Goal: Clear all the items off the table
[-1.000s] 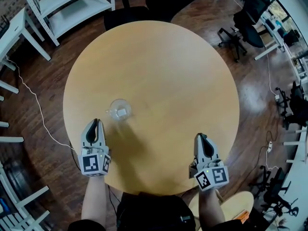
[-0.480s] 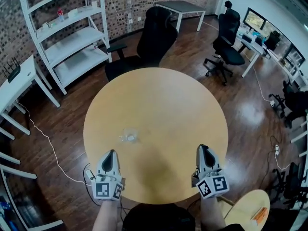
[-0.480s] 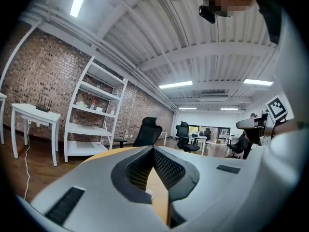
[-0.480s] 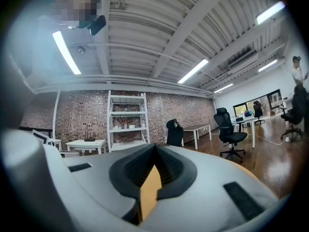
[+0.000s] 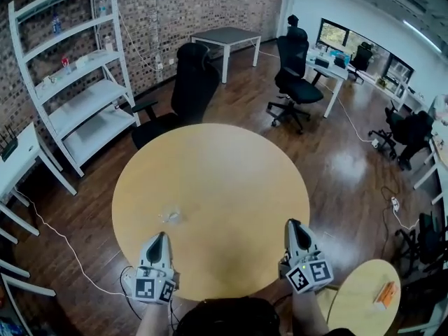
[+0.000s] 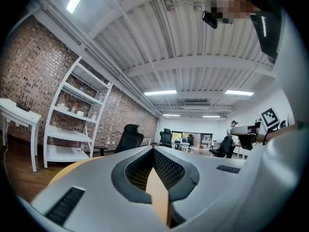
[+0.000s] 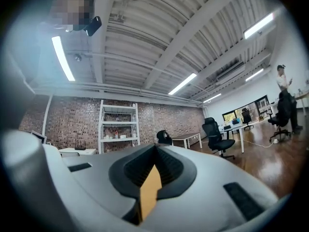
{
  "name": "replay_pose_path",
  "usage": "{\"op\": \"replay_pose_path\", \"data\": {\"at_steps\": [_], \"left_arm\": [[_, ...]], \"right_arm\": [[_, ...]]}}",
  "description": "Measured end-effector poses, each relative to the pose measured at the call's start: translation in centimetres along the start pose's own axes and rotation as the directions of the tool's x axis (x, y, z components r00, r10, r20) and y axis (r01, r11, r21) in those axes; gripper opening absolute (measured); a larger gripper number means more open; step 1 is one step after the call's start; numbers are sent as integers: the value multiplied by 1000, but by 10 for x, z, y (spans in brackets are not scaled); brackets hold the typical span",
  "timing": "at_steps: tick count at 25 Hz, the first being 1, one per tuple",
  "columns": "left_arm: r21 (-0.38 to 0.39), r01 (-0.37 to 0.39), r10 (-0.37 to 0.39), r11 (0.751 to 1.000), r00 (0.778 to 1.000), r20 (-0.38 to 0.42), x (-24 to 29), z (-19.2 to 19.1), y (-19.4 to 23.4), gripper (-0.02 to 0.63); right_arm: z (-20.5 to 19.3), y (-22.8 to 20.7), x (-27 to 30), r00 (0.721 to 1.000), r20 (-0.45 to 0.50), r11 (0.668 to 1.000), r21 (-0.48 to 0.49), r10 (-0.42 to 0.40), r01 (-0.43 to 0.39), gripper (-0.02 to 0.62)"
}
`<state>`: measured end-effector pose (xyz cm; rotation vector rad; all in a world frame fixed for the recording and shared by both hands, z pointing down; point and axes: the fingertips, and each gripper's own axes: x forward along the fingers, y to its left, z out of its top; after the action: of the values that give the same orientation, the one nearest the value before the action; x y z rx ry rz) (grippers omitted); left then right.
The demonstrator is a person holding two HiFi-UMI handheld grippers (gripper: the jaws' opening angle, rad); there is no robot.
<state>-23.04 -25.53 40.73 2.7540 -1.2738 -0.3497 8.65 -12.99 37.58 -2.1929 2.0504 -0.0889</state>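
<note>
The round table point(image 5: 217, 180), pale wood, fills the middle of the head view. The only thing on its top is a small clear glass vessel point(image 5: 170, 215), which stands upright near the table's near-left rim; it is too small and faint to tell whether anything is in it. The left gripper point(image 5: 160, 236) hangs over the table's near edge on the person's left, with its tip pointing across the table and the glass vessel just beyond that tip, not touching it. Its jaws are pressed together and hold nothing; in the left gripper view the two ribbed pads meet at the tip and only a sliver of the tan table top shows in the slot behind them. The right gripper point(image 5: 295, 224) hangs over the table's near edge on the person's right, well apart from the glass vessel, and also points across the table. Its jaws are closed too, with nothing between them, as the right gripper view shows. Beyond the table's far edge a black office chair point(image 5: 190, 82) stands close to the rim. A white shelf rack point(image 5: 77, 89) stands against the brick wall, off the table's far-left side. Off the table's near-right side is a smaller round side table point(image 5: 357, 289) with an orange object point(image 5: 385, 294) lying on it.
</note>
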Motion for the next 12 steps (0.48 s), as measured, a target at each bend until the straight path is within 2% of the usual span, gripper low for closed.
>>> {"op": "replay_pose_path", "data": {"at_steps": [4,7,12], "left_arm": [[-31,78,-78,996,997,5,4,6,-24,0],[-58,98,-98,993,995,9,8,10,-29,0],[-32,107,-107,994,994,27,4,18,-35,0]], "right_arm": [[4,-7,-16,1000,17,1000,8,-26,26,2],[2,-9,-19,999,22,999,20,-34,33,3],[4,-7,-18,999,33,999,24,-23,22,3]]}}
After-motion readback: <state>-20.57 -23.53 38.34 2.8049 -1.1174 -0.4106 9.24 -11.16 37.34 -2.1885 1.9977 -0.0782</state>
